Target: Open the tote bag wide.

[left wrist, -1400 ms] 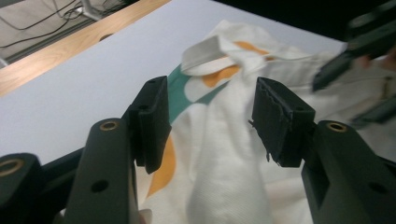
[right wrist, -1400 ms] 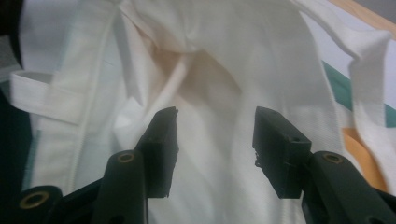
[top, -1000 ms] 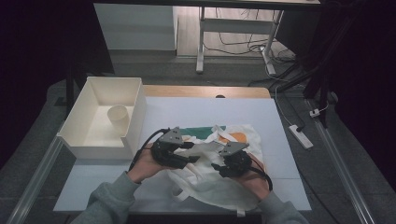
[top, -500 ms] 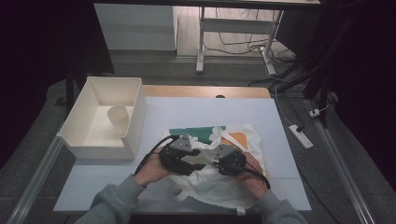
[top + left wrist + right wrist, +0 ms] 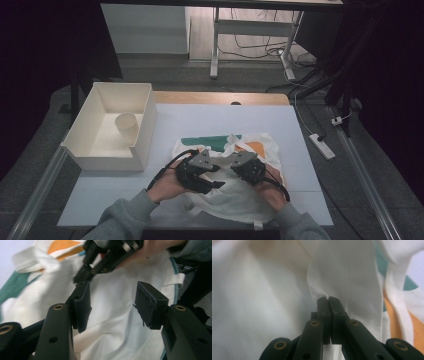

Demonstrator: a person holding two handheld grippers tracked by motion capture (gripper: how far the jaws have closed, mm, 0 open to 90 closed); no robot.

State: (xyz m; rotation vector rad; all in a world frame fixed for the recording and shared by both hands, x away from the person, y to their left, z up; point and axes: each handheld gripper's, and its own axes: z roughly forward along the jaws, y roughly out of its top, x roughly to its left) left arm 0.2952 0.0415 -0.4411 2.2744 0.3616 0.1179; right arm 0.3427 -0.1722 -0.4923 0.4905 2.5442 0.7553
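We see a white cloth bag [image 5: 235, 195] with green and orange patches lying crumpled on the counter [image 5: 210, 120], just in front of us. Our right claw [image 5: 328, 300] has just been closing and now pinches a fold of the bag. Our left claw [image 5: 111, 302] hovers over the cloth, jaws apart with nothing between them.

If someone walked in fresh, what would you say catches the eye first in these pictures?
Probably the white tote bag with green and orange patches, crumpled at the table's near edge under both hands. The right hand-held gripper has just closed and pinches a fold of its cloth, while the left hand-held gripper stands open above it. A paper cup sits in the white box at left.
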